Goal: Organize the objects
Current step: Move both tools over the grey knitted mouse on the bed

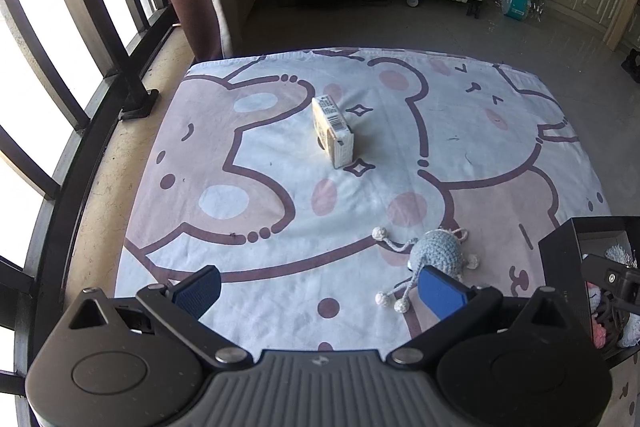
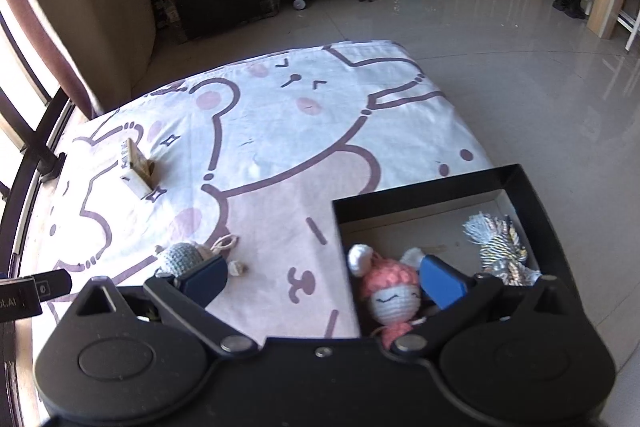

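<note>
Left gripper (image 1: 320, 291), fingers spread wide and holding nothing, above a cartoon-bear blanket (image 1: 280, 211). A grey-blue crocheted toy (image 1: 438, 251) lies on the blanket just beyond its right finger; a small cardboard box (image 1: 333, 131) stands farther out, near the blanket's middle. Right gripper (image 2: 324, 283), fingers likewise wide and empty, over the near corner of a black tray (image 2: 424, 187) containing a pink-hatted crocheted doll (image 2: 390, 291) and a tasselled striped item (image 2: 500, 247).

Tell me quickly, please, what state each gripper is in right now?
Left gripper: open, holding nothing, above the blanket.
Right gripper: open, holding nothing, at the black box's edge.
</note>
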A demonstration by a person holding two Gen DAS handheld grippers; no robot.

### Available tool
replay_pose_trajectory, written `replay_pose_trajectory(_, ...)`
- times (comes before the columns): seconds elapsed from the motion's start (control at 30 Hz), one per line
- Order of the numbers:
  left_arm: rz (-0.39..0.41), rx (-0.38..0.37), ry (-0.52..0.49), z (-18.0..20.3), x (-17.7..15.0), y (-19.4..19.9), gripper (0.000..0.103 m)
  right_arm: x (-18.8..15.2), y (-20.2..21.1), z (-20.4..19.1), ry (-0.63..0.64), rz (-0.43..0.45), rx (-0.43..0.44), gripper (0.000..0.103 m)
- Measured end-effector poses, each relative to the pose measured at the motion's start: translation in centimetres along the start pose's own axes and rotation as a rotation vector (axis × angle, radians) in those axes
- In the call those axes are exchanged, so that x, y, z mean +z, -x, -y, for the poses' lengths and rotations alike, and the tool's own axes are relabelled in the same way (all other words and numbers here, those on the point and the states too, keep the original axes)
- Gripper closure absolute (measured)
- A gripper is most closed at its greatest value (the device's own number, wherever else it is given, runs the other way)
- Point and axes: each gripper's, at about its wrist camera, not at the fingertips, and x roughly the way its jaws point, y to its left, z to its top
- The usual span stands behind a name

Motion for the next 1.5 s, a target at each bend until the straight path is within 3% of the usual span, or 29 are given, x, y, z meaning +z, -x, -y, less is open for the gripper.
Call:
replay_pose_trajectory(0.73,0.004,-0.001,0.070,-2.9,0.3,-2.5,0.000,0.3,-2.5,-4.3,0.106,-0.014,0.053,0.000)
replay_pose_trajectory(0.93,0.044,-0.010,0.120,-3.3,0.8,-3.3,0.000,0.5,-3.4,-4.6,0.079,-0.004,0.105,0.000)
replay_pose_trajectory(1.2,0.132,-0.035,0.137,-2.5,2.3,-4.2,0.000,1.0,-5.6,-5.3,0.017,-0.057,0.162,0.000)
replay_pose_trajectory(1.3,0.163,-0.057,0.142,-2.1,3.0,-4.8,0.003,1.1,-6.4,-5.9,0.027,-0.069,0.163,0.004)
replay_pose_trajectory(1.37,0.187,-0.081,0.141,-1.8,3.5,-5.3,0.014,1.2,-7.2,-6.2,0.018,-0.094,0.178,0.007)
replay_pose_trajectory(1.43,0.212,-0.093,0.151,-1.6,4.2,-5.8,0.019,1.3,-7.9,-6.3,0.000,-0.121,0.209,0.020)
replay_pose_trajectory(1.5,0.230,-0.109,0.163,-1.4,4.8,-6.4,0.020,1.3,-8.6,-6.3,-0.017,-0.143,0.240,0.021)
